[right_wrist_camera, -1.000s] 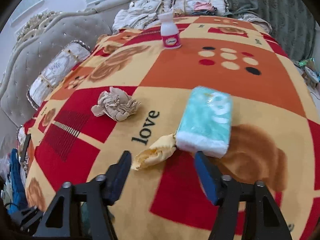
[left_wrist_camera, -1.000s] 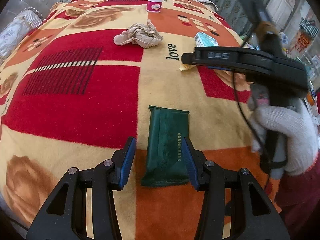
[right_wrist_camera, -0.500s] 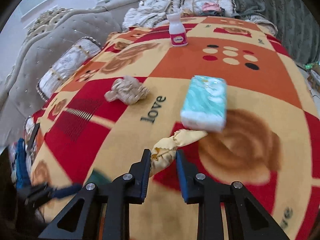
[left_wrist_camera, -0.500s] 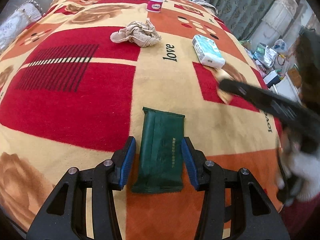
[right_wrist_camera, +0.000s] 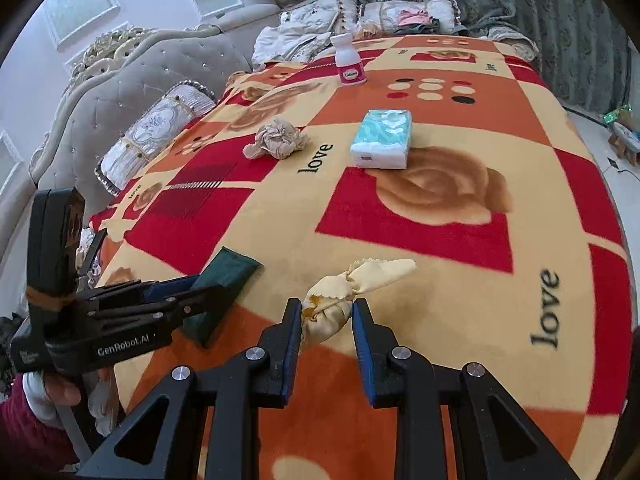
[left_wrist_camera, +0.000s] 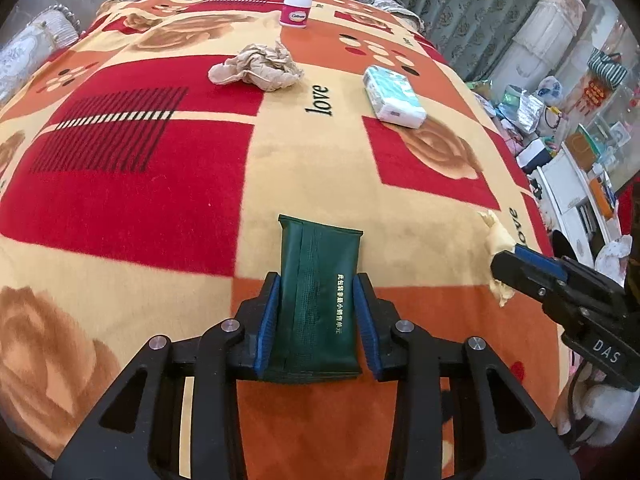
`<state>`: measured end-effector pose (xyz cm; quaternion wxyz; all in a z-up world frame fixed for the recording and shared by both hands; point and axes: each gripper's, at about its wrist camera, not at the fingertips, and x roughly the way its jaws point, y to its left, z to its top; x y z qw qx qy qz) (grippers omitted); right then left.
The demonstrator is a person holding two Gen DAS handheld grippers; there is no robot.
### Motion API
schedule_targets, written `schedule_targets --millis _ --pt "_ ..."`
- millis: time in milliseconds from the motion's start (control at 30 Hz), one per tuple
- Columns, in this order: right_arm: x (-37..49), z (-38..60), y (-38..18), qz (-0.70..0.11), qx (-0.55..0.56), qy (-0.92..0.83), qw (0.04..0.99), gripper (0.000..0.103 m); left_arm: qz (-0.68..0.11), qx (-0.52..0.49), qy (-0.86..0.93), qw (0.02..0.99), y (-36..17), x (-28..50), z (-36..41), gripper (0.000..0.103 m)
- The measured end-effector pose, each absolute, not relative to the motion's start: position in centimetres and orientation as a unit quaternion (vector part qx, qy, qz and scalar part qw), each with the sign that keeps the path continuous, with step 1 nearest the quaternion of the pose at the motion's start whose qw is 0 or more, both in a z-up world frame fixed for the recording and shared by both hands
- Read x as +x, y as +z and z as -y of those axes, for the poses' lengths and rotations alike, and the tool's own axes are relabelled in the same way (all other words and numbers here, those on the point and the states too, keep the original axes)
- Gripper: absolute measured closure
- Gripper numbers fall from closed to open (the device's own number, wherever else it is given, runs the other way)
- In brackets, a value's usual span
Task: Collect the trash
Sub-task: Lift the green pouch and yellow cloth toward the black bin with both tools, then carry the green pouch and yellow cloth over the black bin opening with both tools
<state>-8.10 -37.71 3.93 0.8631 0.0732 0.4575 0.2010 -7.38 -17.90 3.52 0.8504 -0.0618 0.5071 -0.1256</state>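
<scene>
Left wrist view looks down a bed covered by a blanket (left_wrist_camera: 328, 168) in red, orange and cream squares. The left gripper (left_wrist_camera: 316, 320) has just been closing, and its blue pads now sit against both long sides of a dark green packet (left_wrist_camera: 316, 292) that lies flat on the blanket, so it has the packet pinched. At the right edge of this view the right gripper (left_wrist_camera: 500, 268) reaches in with a yellow wrapper (left_wrist_camera: 498, 236) sticking out past its tips.

From the right wrist view, the right gripper (right_wrist_camera: 326, 320) is clamped narrow on that crumpled yellow wrapper (right_wrist_camera: 340, 300), whose twisted end fans out ahead of the pads. Whether the wrapper rests on the blanket or is lifted just clear, I cannot tell. The left gripper (right_wrist_camera: 208, 292) shows at the left, over the green packet (right_wrist_camera: 224, 276).

Farther up the bed lie a crumpled beige paper wad (right_wrist_camera: 278, 142) and, beside it across the word "love", a teal tissue pack (right_wrist_camera: 382, 138). A white bottle (right_wrist_camera: 349, 65) with a pink label stands upright beyond them, near the pillows (right_wrist_camera: 156, 136) and grey headboard (right_wrist_camera: 120, 92).
</scene>
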Motion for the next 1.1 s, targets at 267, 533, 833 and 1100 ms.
schedule_targets --millis 267,533,833,1100 --pt "-10.5 39.1 5.0 -0.446 0.07 0.194 0.871 0.079 -0.487 -0.043 -0.147 0.86 5.6 -9.1 20.7 0.07" --pt "-12.3 41.6 5.5 -0.442 0.075 0.173 0.877 0.078 -0.475 -0.023 -0.172 0.863 7.0 -9.9 24.2 0.07" --pt "-13.8 45.1 5.7 -0.437 0.082 0.144 0.884 0.078 -0.466 -0.002 -0.206 0.861 7.9 -10.5 28.9 0.07" --pt "-15.2 49.1 5.8 -0.434 0.098 0.109 0.889 0.078 -0.463 0.015 -0.236 0.854 8.1 -10.6 33.2 0.07"
